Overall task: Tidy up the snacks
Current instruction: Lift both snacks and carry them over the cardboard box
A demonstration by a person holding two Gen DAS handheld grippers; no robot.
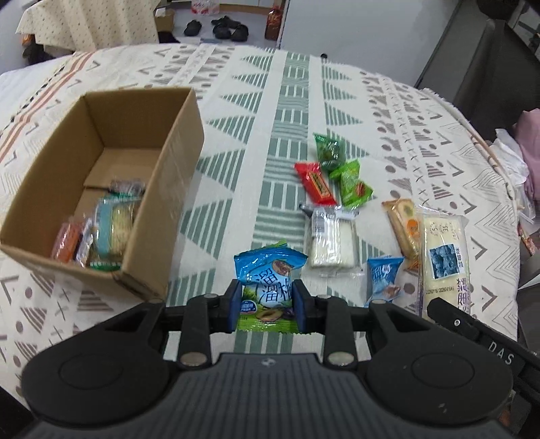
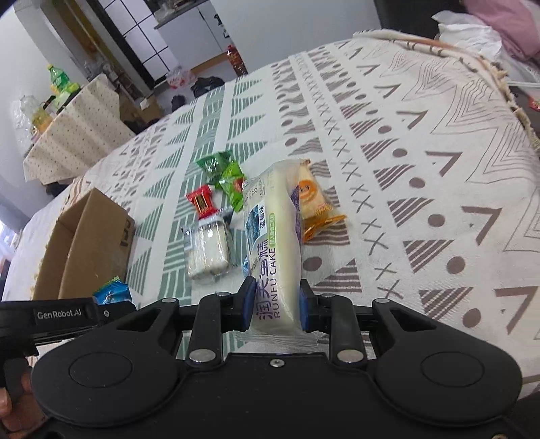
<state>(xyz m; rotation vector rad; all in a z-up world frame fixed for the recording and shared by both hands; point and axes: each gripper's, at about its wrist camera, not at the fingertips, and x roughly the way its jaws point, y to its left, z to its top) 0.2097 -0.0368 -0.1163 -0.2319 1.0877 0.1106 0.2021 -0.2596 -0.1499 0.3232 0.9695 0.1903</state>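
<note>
Left claw (image 1: 268, 302) pinching blue plum packet (image 1: 270, 287), cardboard box (image 1: 162, 189) at ten o'clock, likely destination. Right claw (image 2: 275, 305) clamped on Runfu cake (image 2: 275, 243) by its near end, probably boxward too. Remaining snacks spread on patterned bedspread (image 1: 287, 101).

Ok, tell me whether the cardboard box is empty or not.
Not empty. The cardboard box is open-topped and several wrapped snacks lie at its near end; the far floor is bare.

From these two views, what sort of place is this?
Probably a lived-in home: a table under a patterned tablecloth, shoes on the floor beyond it, and a cloth-covered side table holding bottles.
</note>
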